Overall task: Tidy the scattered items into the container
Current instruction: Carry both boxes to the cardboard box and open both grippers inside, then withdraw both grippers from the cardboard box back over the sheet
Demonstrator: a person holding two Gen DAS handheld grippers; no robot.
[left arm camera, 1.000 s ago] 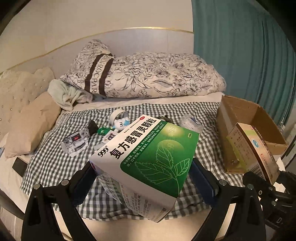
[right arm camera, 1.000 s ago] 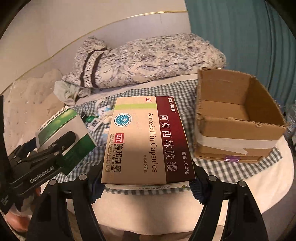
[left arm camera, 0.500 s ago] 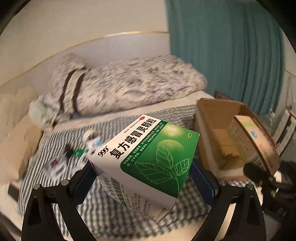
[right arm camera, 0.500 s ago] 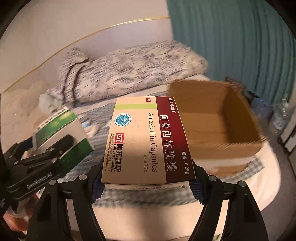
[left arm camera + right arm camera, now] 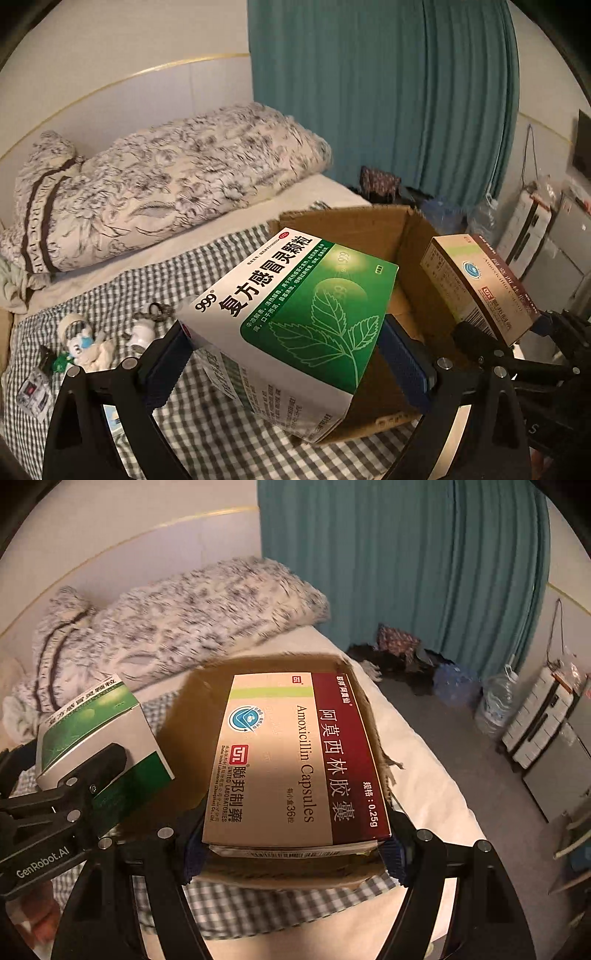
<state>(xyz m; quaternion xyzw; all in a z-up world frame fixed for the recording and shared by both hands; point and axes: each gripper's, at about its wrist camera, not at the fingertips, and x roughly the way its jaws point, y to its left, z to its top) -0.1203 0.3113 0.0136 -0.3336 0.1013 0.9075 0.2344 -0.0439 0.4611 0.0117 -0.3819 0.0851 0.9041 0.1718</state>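
My left gripper [image 5: 284, 354] is shut on a green and white medicine box [image 5: 295, 314], held at the near left edge of the open cardboard box [image 5: 369, 225]. My right gripper [image 5: 291, 845] is shut on a beige and maroon Amoxicillin box [image 5: 295, 764], held over the cardboard box [image 5: 192, 746]. The green box also shows in the right wrist view [image 5: 96, 738], and the Amoxicillin box in the left wrist view [image 5: 476, 288]. Small items lie on the checked cloth [image 5: 207, 258]: a blue and white figurine [image 5: 79, 338], a small white bottle [image 5: 142, 332] and a packet [image 5: 33, 391].
A rolled floral duvet [image 5: 159, 184] lies along the headboard behind the cloth. A teal curtain [image 5: 388, 103] hangs behind the cardboard box. Bags, a water jug [image 5: 495, 705] and white cases [image 5: 539, 716] stand on the floor to the right of the bed.
Both grippers swung right with their boxes toward the cardboard box. The Amoxicillin box now hangs over its opening, and the green box has reached its left edge.
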